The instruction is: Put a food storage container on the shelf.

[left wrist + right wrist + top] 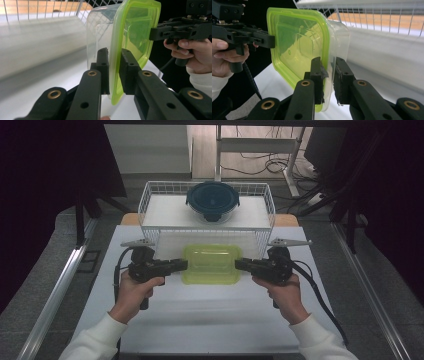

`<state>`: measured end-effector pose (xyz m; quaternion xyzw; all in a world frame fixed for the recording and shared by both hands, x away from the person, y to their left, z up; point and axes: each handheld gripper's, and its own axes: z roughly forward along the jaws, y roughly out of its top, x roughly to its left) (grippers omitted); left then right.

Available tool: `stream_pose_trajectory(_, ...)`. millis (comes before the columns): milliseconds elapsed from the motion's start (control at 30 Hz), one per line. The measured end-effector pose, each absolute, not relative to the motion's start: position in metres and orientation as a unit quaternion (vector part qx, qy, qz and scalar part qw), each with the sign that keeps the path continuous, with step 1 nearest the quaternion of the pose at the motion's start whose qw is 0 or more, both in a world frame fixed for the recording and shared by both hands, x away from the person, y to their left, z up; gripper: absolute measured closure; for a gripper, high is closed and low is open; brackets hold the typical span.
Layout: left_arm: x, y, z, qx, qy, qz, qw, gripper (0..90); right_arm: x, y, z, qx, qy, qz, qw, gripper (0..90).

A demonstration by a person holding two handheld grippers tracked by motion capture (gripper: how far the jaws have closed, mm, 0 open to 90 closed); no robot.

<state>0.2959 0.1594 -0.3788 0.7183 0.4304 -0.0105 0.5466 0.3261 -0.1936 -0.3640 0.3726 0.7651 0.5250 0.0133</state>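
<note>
A clear plastic container with a yellow-green lid (211, 263) hangs above the white table (200, 320), held from both sides. My left gripper (184, 265) is shut on its left rim, and in the left gripper view the two black jaws clamp the green lid edge (115, 75). My right gripper (238, 265) is shut on the right rim, its jaws pinching lid and clear wall (328, 75). In the left gripper view the container (130, 32) shows edge-on; in the right gripper view its lid (299, 42) faces the camera.
A white wire basket (150, 200) stands just behind the container, with a round dark blue-lidded bowl (213, 200) inside at the back. Metal rails (65, 280) run along both table sides. A desk frame and cables (270, 160) lie beyond.
</note>
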Motion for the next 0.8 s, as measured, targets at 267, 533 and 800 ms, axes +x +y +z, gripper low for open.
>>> stream_pose_trajectory(267, 0.310, 0.160, -0.359, 0.714, 0.426, -0.010, 0.555, 79.7, 0.337, -0.195, -0.341, 0.369, 0.760, 0.534, 0.020, 77.4)
stream_pose_trajectory(533, 0.318, 0.160, -0.335, 0.714, 0.415, 0.001, 0.563, 79.8, 0.343, -0.196, -0.320, 0.360, 0.757, 0.544, 0.028, 77.5)
stream_pose_trajectory(800, 0.338, 0.163, -0.297, 0.714, 0.404, 0.012, 0.572, 79.9, 0.360, -0.194, -0.283, 0.350, 0.754, 0.554, 0.035, 77.5)
